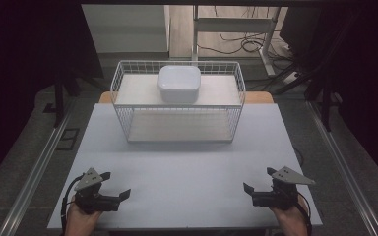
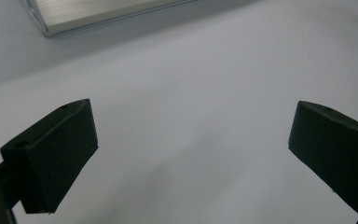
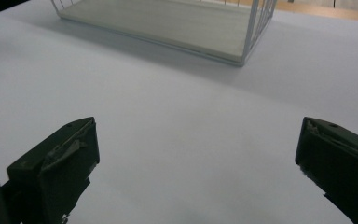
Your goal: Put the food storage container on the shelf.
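High view: a white two-tier wire rack stands at the far middle of the pale grey table top. A white rounded-square plastic container sits on the rack's upper shelf, roughly centred, toward the back. The lower shelf is a bare pale board. The left gripper, black with a grey three-cornered plate on top, rests at the near left corner of the table in the person's left hand; its jaws are spread and hold nothing. The right gripper sits at the near right corner in the right hand, jaws likewise spread and empty. Both grippers point inward toward each other and are well apart from the rack and the container.

Left gripper view: the two black jaws stand wide apart over bare table surface, nothing between them. A brushed metal rail crosses the upper left beyond the table edge.

Right gripper view: jaws wide apart, nothing between them, table surface below. The rack's lower shelf and one corner of its white wire frame are ahead, well clear of the jaws.
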The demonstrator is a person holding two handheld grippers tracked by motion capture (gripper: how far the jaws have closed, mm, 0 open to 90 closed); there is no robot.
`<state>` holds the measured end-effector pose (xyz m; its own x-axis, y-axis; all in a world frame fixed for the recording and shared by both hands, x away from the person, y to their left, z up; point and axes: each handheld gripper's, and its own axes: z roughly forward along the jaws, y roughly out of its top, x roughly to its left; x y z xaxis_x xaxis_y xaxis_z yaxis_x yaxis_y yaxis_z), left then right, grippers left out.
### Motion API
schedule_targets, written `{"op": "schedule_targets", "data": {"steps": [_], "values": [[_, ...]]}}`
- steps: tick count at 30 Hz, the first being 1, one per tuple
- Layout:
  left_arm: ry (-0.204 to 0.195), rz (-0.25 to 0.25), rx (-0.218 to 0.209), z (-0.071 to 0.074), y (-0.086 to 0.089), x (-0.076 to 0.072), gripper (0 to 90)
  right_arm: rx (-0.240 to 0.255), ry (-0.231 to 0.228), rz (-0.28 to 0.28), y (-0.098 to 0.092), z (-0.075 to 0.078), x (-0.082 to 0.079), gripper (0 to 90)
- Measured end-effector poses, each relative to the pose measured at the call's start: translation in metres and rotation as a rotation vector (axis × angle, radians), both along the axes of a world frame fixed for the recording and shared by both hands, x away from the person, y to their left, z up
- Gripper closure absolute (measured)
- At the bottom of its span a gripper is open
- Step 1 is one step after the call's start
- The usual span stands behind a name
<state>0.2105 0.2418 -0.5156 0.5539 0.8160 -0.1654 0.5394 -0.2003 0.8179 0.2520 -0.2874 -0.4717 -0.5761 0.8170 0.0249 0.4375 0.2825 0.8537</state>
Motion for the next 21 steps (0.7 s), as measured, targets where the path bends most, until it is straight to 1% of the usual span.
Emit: {"op": "schedule_targets", "data": {"steps": [1,5,6,7,8,9,10,11,12,13,14,15,16,17,18,21], "values": [[0.000,0.000,0.000,0.000,0.000,0.000,0.7,0.000,0.000,0.000,0.000,0.000,0.000,0.0],[0.015,0.005,0.000,-0.005,0.003,-0.002,0.7,-0.022,0.027,-0.006,-0.003,-0.009,-0.004,0.0],[0.026,0.005,0.002,-0.007,0.003,-0.002,0.6,-0.030,0.032,-0.006,-0.003,-0.011,-0.004,0.0],[0.026,0.005,0.002,-0.007,0.003,-0.002,0.6,-0.037,0.040,-0.007,-0.004,-0.013,-0.005,0.0],[0.040,0.002,0.007,-0.010,0.003,-0.001,0.6,-0.043,0.048,-0.006,-0.004,-0.015,-0.006,0.0],[0.040,0.002,0.007,-0.010,0.003,-0.001,0.5,-0.043,0.048,-0.006,-0.004,-0.015,-0.006,0.0],[0.055,-0.004,0.013,-0.013,0.002,0.000,0.5,-0.055,0.068,-0.004,-0.005,-0.020,-0.007,0.0],[0.055,-0.004,0.013,-0.013,0.002,0.000,0.3,-0.055,0.068,-0.004,-0.005,-0.020,-0.007,0.0],[0.063,-0.006,0.018,-0.014,0.001,0.000,0.3,-0.062,0.078,-0.003,-0.005,-0.022,-0.008,0.0],[0.079,-0.011,0.031,-0.016,0.000,0.001,0.2,-0.083,0.105,0.002,-0.004,-0.026,-0.008,0.0],[0.079,-0.011,0.031,-0.016,0.000,0.001,0.1,-0.083,0.105,0.002,-0.004,-0.026,-0.008,0.0],[0.088,-0.013,0.035,-0.017,-0.001,0.002,0.1,-0.097,0.114,0.004,-0.004,-0.028,-0.008,0.0],[0.107,-0.016,0.043,-0.019,-0.002,0.003,0.0,-0.109,0.131,0.005,-0.004,-0.030,-0.008,0.0],[0.107,-0.016,0.043,-0.019,-0.002,0.003,0.0,-0.112,0.136,0.002,-0.004,-0.031,-0.007,0.0],[0.116,-0.014,0.040,-0.020,-0.002,0.003,0.0,-0.112,0.139,0.001,-0.005,-0.032,-0.007,0.0],[0.115,-0.015,0.040,-0.020,-0.002,0.004,0.0,-0.115,0.142,-0.002,-0.005,-0.032,-0.006,0.0]]}}
